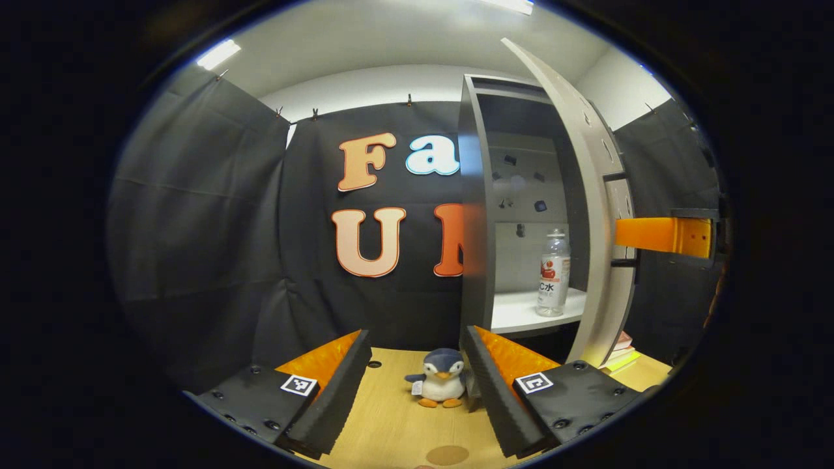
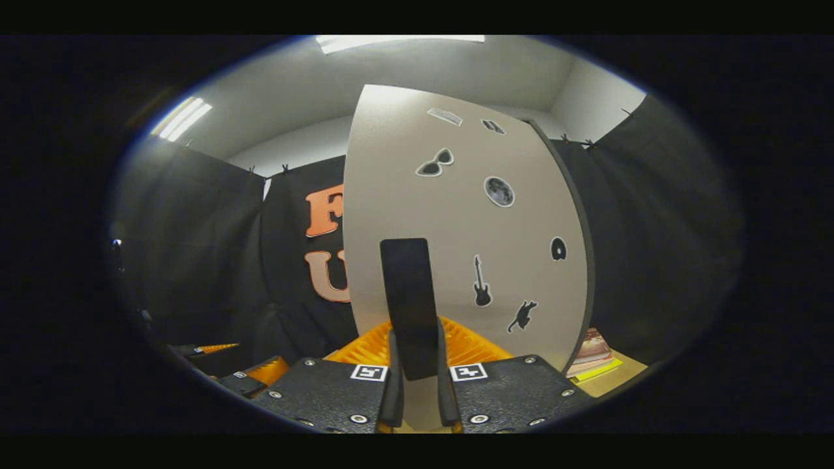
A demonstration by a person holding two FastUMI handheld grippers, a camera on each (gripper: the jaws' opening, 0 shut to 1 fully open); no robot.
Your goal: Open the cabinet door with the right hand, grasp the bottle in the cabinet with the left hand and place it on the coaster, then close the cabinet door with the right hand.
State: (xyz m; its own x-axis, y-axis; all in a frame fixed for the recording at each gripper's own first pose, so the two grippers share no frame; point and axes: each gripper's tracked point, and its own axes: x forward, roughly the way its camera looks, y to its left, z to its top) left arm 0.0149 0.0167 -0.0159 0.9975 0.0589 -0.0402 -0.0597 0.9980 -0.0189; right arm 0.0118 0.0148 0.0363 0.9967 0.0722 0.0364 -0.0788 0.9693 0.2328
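Note:
The grey cabinet stands with its door swung out to the right. A clear bottle with a red-and-white label stands upright on the white shelf inside. My left gripper is open, low over the wooden table and well short of the bottle. A round brown coaster lies on the table just below it. In the right gripper view, my right gripper is shut on the door's black handle. The right gripper also shows beyond the door's edge in the left gripper view.
A penguin plush sits on the table in front of the cabinet's left wall. A stack of books lies right of the cabinet, behind the door. Black cloth walls close the booth. The left gripper shows low at left.

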